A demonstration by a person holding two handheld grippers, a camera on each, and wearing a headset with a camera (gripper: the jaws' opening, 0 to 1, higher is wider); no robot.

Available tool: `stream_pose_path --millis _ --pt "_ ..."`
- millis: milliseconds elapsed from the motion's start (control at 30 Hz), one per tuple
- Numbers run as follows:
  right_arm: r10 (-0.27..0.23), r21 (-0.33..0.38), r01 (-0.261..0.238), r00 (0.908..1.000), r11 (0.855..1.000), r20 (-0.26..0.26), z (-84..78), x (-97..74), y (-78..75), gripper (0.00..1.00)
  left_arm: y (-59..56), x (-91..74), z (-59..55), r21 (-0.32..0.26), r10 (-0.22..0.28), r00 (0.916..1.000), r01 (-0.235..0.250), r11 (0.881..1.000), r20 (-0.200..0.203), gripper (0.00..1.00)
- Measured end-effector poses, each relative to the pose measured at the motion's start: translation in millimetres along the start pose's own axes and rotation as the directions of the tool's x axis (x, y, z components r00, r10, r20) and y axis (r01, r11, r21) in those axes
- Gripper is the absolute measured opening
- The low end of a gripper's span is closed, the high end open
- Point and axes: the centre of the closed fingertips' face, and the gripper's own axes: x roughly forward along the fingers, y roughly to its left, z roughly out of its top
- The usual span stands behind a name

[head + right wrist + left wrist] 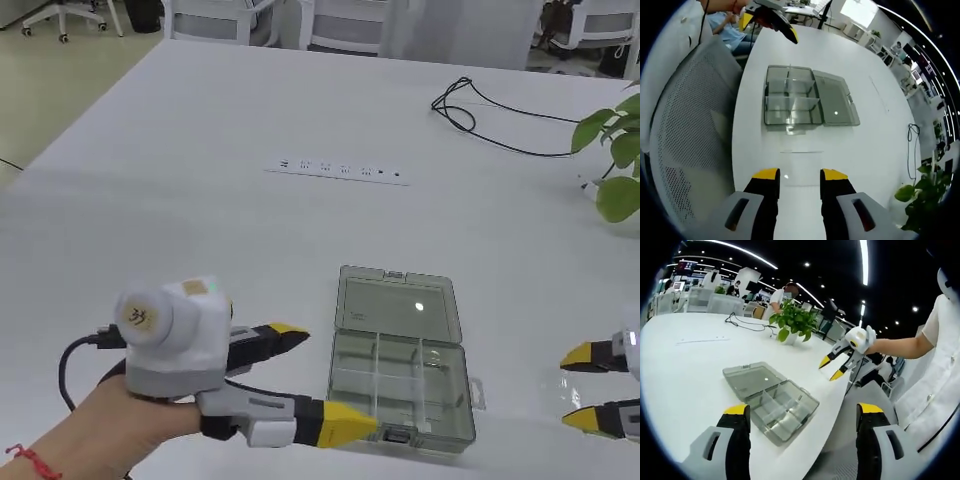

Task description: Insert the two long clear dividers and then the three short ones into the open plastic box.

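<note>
Both claws are released and holding nothing: the left claw (pixel 332 380) gapes wide, the right claw (pixel 799 175) a bit less. One open plastic box (pixel 400 370) sits on the white counter (pixel 200 200) between them, lid laid flat, with clear dividers (pixel 790 97) standing inside, though I can't count them for sure. The right gripper view catches one loose clear piece (pixel 792 131) just beside the box, plus a mesh chair (pixel 690 125). The head view has one power strip (pixel 338 170), one cable (pixel 480 115) and one plant (pixel 615 150).

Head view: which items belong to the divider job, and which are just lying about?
Job: open plastic box; clear dividers already standing inside it; left gripper and right gripper, both open and empty.
Lying about: power strip; black cable; plant; office chairs.
</note>
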Motion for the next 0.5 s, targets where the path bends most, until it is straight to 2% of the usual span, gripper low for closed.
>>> stream_pose_path --millis 67,133,200,300,367,433,500 --pt "-0.004 -0.007 0.004 1.0000 1.000 0.000 8.2 -2.0 1.1 0.33 0.2 1.9 2.1 -0.003 0.006 1.0000 -0.005 1.000 0.006 0.86" --pt "-0.009 -0.023 0.009 1.0000 1.000 -0.003 17.3 -4.2 2.8 0.33 0.6 4.5 1.5 -0.032 0.014 0.9999 -0.014 0.999 -0.007 0.83" --pt "-0.012 -0.040 0.012 0.9999 0.999 -0.004 26.6 -6.5 5.4 0.33 -0.6 7.4 4.9 -0.047 0.014 0.9999 -0.014 0.999 0.003 0.79" --pt "-0.017 -0.049 0.017 0.9999 0.999 0.004 41.5 -9.3 8.9 0.33 -6.1 13.0 9.3 -0.099 0.003 0.9999 -0.002 0.995 0.011 0.77" --pt "-0.020 -0.057 0.020 0.9998 0.998 0.006 49.7 -10.8 11.7 0.33 -9.3 16.9 11.6 -0.107 -0.001 0.9999 0.002 0.994 0.016 0.75" --pt "-0.020 -0.066 0.020 0.9998 0.998 0.006 56.6 -11.9 14.8 0.33 -12.1 21.1 9.4 -0.143 -0.005 1.0000 0.004 0.990 -0.006 0.71" --pt "-0.024 -0.079 0.025 0.9997 0.997 0.004 61.7 -12.8 16.7 0.33 -15.1 24.7 11.4 -0.142 -0.005 1.0000 0.006 0.990 0.002 0.70"
